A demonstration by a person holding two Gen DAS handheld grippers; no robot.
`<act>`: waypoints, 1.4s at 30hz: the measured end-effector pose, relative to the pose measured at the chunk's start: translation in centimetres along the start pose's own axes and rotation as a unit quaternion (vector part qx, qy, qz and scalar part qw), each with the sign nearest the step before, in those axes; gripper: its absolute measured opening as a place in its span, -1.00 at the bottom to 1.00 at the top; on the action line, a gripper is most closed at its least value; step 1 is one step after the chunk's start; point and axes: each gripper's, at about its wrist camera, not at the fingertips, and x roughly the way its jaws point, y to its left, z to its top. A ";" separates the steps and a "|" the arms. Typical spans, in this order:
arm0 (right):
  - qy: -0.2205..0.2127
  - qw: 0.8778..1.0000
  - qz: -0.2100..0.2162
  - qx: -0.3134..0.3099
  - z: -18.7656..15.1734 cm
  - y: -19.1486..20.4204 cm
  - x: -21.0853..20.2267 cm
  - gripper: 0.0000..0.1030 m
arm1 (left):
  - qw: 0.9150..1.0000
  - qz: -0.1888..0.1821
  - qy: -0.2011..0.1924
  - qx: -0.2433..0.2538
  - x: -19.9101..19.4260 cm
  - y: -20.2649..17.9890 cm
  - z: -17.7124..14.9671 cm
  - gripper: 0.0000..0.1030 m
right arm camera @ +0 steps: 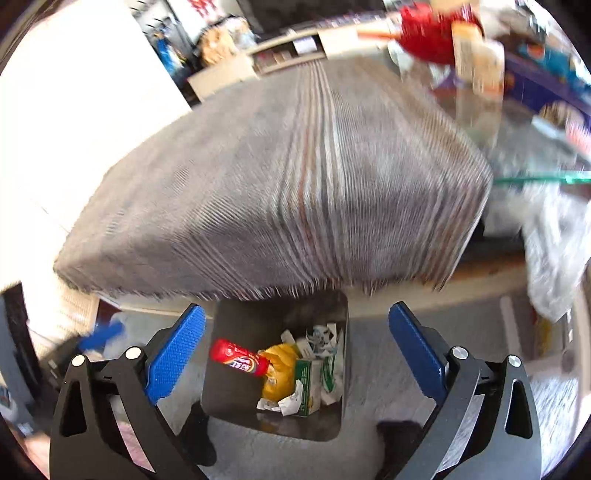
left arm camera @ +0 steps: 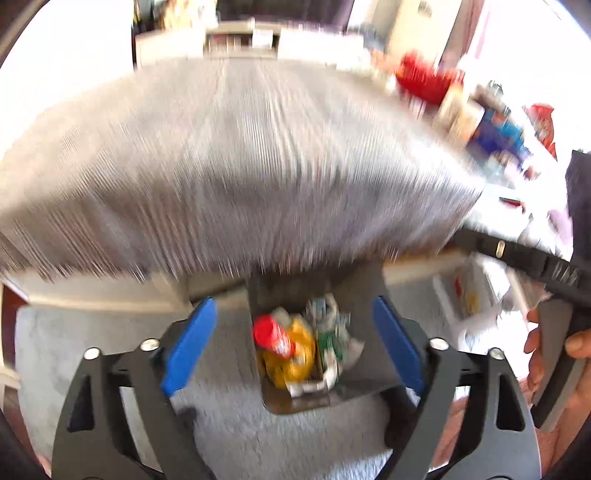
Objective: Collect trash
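Observation:
A dark square bin (left arm camera: 284, 291) (right arm camera: 236, 332) stands on the carpet just below the table edge. In it lie a red tube (left arm camera: 271, 336) (right arm camera: 240, 358), a yellow wrapper (left arm camera: 295, 358) (right arm camera: 280, 373), a green and white carton (left arm camera: 327, 347) (right arm camera: 314, 384) and crumpled paper. My left gripper (left arm camera: 293, 302) hangs above the bin, open, with nothing between its blue pads. My right gripper (right arm camera: 297, 310) is also over the bin, open and empty. Both views are motion-blurred.
A table under a grey striped cloth (left arm camera: 240, 166) (right arm camera: 295, 184) fills the upper view. Its right end holds clutter: a red object (left arm camera: 424, 81) (right arm camera: 424, 33) and a blue box (left arm camera: 498, 133) (right arm camera: 546, 85). A white bag (right arm camera: 554, 240) hangs right. A hand (left arm camera: 539, 347) grips the other tool.

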 end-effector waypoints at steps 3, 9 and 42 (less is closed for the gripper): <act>-0.026 1.000 0.015 -0.006 0.5 0.6 -2.7 0.94 | 0.998 0.004 -0.057 0.007 -4.2 -0.3 1.6 0.84; -0.140 0.987 -0.023 -0.081 0.8 4.0 -10.4 0.94 | 0.990 0.037 -0.129 0.040 -10.3 -1.3 3.2 0.84; -0.250 0.957 -0.108 -0.103 -1.4 3.9 -12.2 0.94 | 0.971 0.088 -0.220 0.024 -10.9 1.3 1.5 0.84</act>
